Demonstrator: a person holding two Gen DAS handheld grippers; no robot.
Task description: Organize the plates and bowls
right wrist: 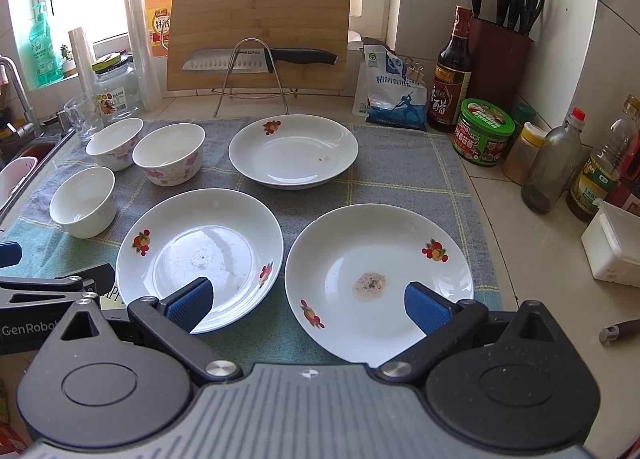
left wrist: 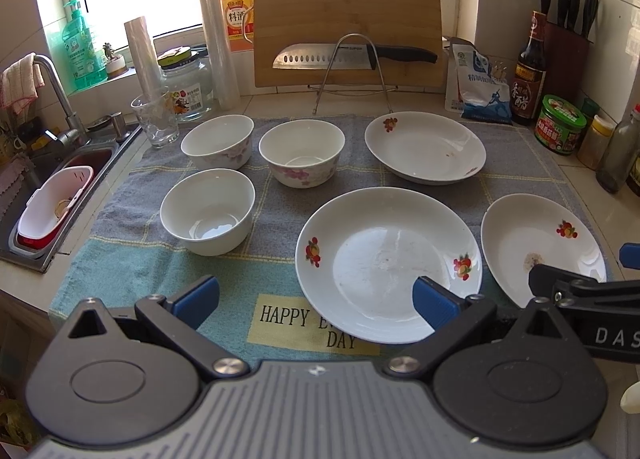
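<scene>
Three white plates with fruit prints lie on a grey-green towel [left wrist: 276, 187]: a far one [left wrist: 426, 147], a near middle one [left wrist: 384, 259] and a near right one [right wrist: 380, 279] with a brown stain. Three white bowls stand at the left: a plain one [left wrist: 208, 211] and two with pink flowers [left wrist: 302, 157] [left wrist: 218, 141]. My left gripper [left wrist: 316, 299] is open above the towel's front, its right pad over the middle plate's near rim. My right gripper [right wrist: 308, 305] is open, its pads over the near rims of the middle and right plates. Neither holds anything.
A cutting board [left wrist: 348, 23] and a knife [left wrist: 352, 55] on a wire rack stand at the back. A glass [left wrist: 156, 119] and jar [left wrist: 188, 87] sit by the sink [left wrist: 60, 187] at left. Sauce bottles [right wrist: 448, 71], jars, a knife block [right wrist: 500, 55] and a white box [right wrist: 612, 243] line the right.
</scene>
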